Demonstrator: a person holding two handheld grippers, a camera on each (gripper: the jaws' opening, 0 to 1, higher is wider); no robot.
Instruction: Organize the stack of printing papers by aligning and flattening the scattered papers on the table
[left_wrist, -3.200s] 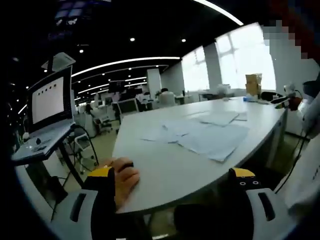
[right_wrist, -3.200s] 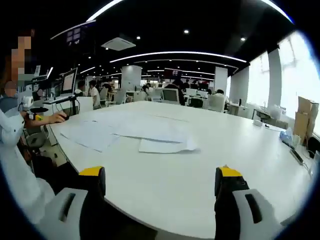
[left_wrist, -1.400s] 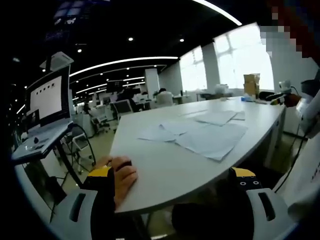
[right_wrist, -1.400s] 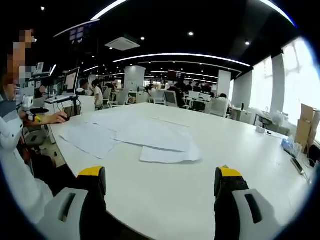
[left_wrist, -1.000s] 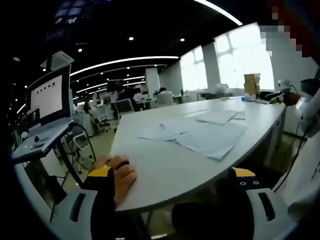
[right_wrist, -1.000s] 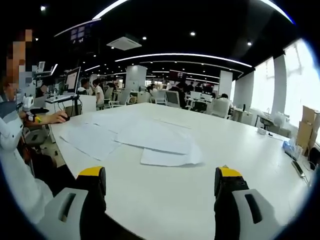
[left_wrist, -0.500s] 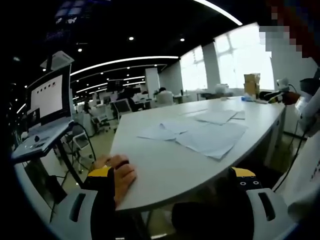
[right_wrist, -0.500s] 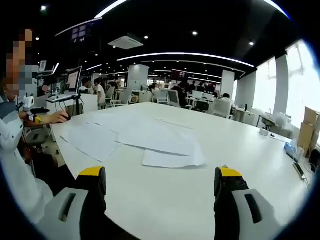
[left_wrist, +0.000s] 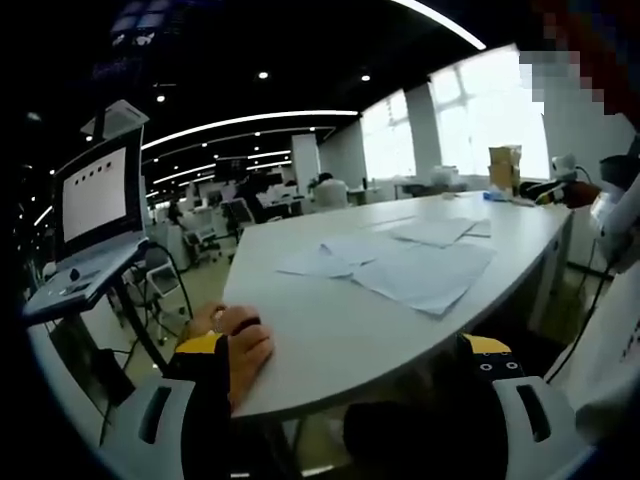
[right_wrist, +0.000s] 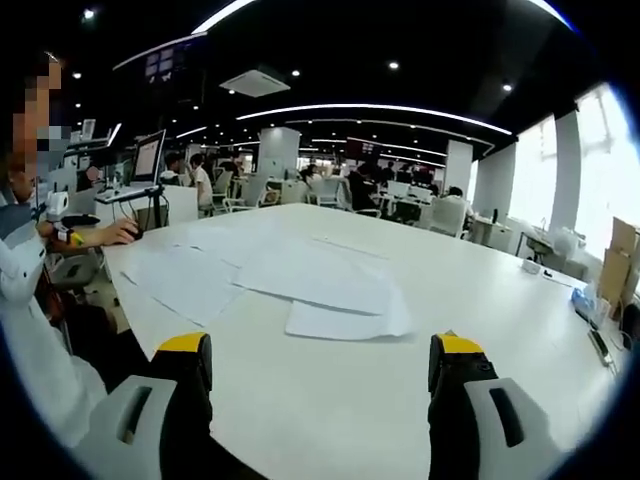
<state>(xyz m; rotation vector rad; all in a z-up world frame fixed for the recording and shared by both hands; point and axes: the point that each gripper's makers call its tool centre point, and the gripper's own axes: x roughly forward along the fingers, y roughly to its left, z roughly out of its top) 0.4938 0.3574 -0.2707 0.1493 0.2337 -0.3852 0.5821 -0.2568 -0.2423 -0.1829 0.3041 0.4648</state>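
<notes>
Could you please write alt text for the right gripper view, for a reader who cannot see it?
Scattered white papers lie overlapping on a white table in an open office. The right tool hangs open near the table's edge, holding nothing.

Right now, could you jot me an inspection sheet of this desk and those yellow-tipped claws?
Surface: large white rounded table, mostly bare.
Job's things: loose white printing papers spread flat, overlapping, unaligned; none lifted.
Clutter: small items near the far table edge, too small to identify.
Grippers: left claw open, at the near table edge, a hand by it; right claw open above the table, apart from the papers.
Cables: dark cable hanging beside the table.
Surroundings: open office, monitor on stand, cardboard boxes by windows, seated people.
</notes>
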